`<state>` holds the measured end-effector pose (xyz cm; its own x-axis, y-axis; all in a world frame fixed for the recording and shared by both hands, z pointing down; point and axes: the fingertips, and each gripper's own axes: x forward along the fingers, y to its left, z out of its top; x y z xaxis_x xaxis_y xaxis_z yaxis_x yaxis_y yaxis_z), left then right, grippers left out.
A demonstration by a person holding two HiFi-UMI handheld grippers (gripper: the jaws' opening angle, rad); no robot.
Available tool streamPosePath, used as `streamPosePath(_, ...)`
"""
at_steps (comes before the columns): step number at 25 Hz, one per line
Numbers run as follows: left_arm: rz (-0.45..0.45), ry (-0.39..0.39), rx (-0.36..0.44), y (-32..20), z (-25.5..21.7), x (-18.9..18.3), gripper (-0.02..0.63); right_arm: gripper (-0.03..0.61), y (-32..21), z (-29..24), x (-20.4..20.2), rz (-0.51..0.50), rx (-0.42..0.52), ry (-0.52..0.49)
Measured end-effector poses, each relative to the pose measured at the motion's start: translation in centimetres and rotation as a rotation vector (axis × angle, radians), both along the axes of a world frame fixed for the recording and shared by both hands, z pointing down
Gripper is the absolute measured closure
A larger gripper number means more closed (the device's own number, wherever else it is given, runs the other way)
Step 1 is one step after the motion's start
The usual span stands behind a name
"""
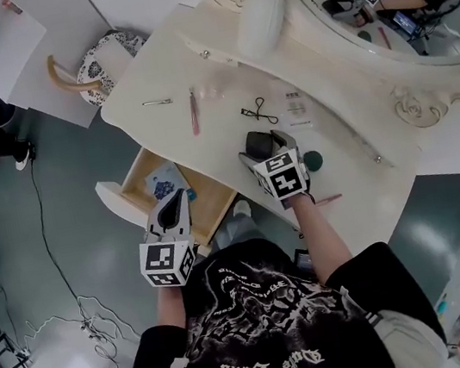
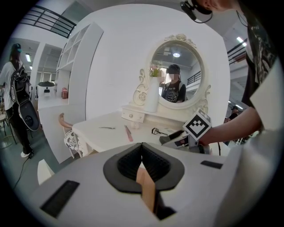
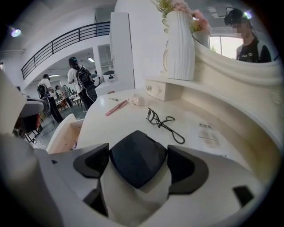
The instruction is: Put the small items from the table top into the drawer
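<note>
A flat black compact case point(image 1: 258, 143) is clamped in my right gripper point(image 1: 263, 142), low over the white dressing table point(image 1: 207, 152). In the right gripper view the case point(image 3: 135, 153) fills the gap between both pads. My left gripper point(image 1: 177, 198) hangs over the open wooden drawer point(image 1: 136, 184), jaw tips touching; a thin tan strip shows behind them in its own view point(image 2: 142, 144). On the table top lie a hair clip point(image 1: 157, 103), a pink stick point(image 1: 194, 112), an eyelash curler point(image 1: 260, 111), a printed card point(image 1: 296, 109), a dark round item point(image 1: 313, 160) and a pink pencil point(image 1: 329, 200).
A white vase of flowers point(image 1: 259, 17) and an oval mirror point(image 1: 385, 13) stand along the table's back. The drawer holds a bluish packet point(image 1: 163, 184). A patterned stool point(image 1: 104, 60) sits past the table's left end. Cables point(image 1: 69, 319) trail on the floor.
</note>
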<state>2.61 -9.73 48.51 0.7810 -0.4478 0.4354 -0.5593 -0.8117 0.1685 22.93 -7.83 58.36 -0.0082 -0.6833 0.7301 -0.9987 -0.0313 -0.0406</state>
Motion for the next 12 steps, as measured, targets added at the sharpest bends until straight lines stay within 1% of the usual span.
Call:
streamPosePath(5, -0.028, 0.009, -0.007, -0.3, -0.1, -1.2, 0.598, 0.173, 0.0, -0.1, 0.2, 0.016, -0.010, 0.000)
streamPosePath(12, -0.051, 0.018, -0.009, -0.6, -0.1, -2.4, 0.598, 0.181, 0.2, -0.2, 0.2, 0.038, 0.009, 0.001)
